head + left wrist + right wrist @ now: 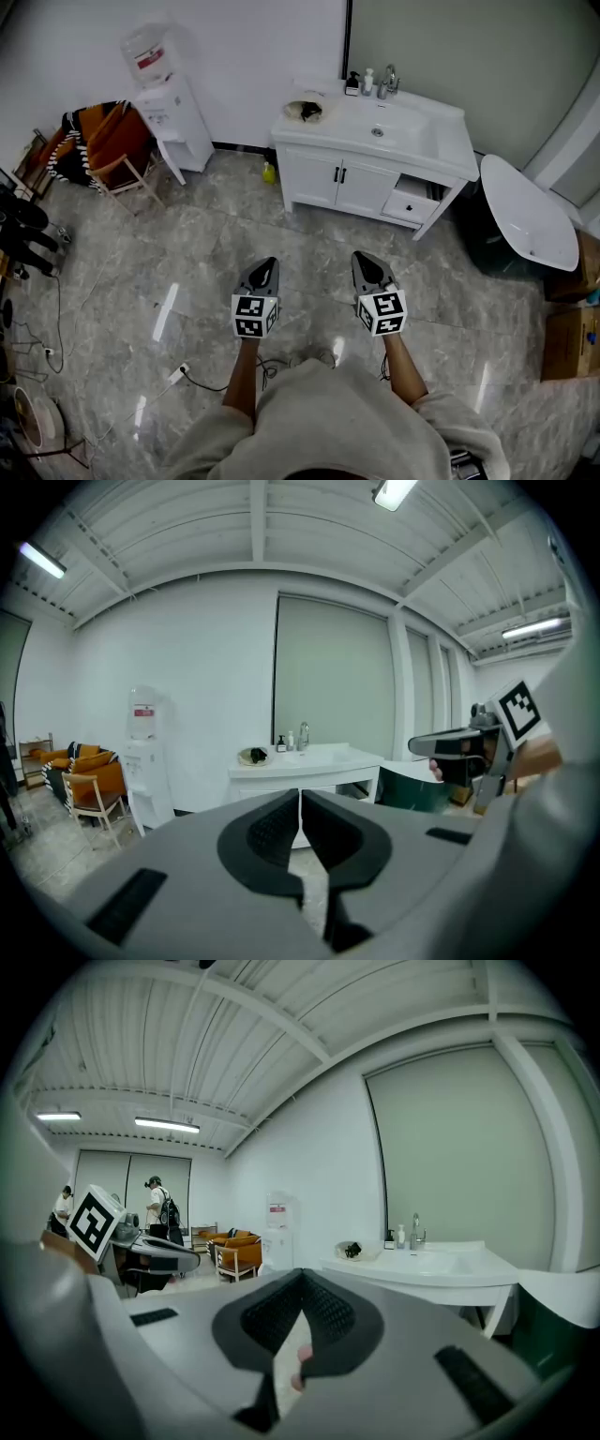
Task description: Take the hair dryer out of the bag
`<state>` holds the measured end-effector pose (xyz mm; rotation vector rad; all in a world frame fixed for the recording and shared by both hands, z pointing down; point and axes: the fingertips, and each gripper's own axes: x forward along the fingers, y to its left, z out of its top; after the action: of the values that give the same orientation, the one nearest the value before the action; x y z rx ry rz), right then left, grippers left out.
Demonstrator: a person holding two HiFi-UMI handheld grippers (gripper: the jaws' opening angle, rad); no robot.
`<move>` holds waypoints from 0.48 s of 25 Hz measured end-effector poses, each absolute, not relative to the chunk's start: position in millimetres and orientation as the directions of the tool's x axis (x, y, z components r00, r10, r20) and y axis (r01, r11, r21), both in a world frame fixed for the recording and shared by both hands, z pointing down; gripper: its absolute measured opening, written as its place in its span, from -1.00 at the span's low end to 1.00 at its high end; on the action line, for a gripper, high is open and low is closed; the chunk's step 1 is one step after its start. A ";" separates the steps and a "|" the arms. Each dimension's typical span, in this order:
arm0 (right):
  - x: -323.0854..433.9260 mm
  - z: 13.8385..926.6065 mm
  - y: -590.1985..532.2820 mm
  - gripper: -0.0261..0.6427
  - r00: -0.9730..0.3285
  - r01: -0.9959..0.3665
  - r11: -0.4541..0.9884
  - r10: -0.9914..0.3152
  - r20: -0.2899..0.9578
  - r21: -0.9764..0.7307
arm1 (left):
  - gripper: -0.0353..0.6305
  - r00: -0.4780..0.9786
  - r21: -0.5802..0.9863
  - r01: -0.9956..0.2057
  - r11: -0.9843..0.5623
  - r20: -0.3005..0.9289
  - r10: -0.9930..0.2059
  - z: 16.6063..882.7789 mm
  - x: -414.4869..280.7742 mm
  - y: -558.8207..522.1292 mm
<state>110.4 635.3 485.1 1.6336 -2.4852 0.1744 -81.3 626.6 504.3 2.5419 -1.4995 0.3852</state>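
A pale open bag (305, 111) with something dark inside lies on the left end of the white vanity top (441, 141); it also shows small in the left gripper view (253, 756) and the right gripper view (353, 1252). I cannot make out the hair dryer itself. Both grippers hover side by side over the marble floor, well short of the vanity. My left gripper (265, 267) (300, 799) is shut with nothing in it. My right gripper (368, 261) (302, 1279) is also shut and holds nothing.
A water dispenser (169, 103) and an orange chair (117, 150) stand at the back left. The vanity has a drawer (412, 202) pulled open. A white oval basin (530, 211) and cardboard boxes (572, 337) sit at right. Cables (178, 375) trail on the floor.
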 end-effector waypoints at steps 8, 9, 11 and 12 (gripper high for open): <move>115.7 491.4 642.8 -0.42 -0.457 -0.889 0.453 -0.869 0.190 -0.067 | -0.82 0.494 0.051 -0.863 -0.503 0.294 -0.818 505.5 -68.2 635.8; 116.8 492.6 643.2 -0.32 -0.464 -0.885 0.459 -0.865 0.192 -0.072 | -0.69 0.498 0.052 -0.861 -0.506 0.293 -0.816 505.7 -65.5 636.5; 118.9 495.8 644.5 -0.21 -0.473 -0.881 0.468 -0.859 0.196 -0.078 | -0.47 0.507 0.062 -0.856 -0.513 0.292 -0.811 507.6 -59.9 638.5; 119.9 497.5 645.5 -0.18 -0.476 -0.879 0.470 -0.857 0.199 -0.078 | -0.38 0.509 0.065 -0.855 -0.514 0.293 -0.810 508.6 -57.5 639.7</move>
<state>119.9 645.5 497.5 1.5311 -2.5785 0.2549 -57.5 639.7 508.6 2.5485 -1.4251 0.3340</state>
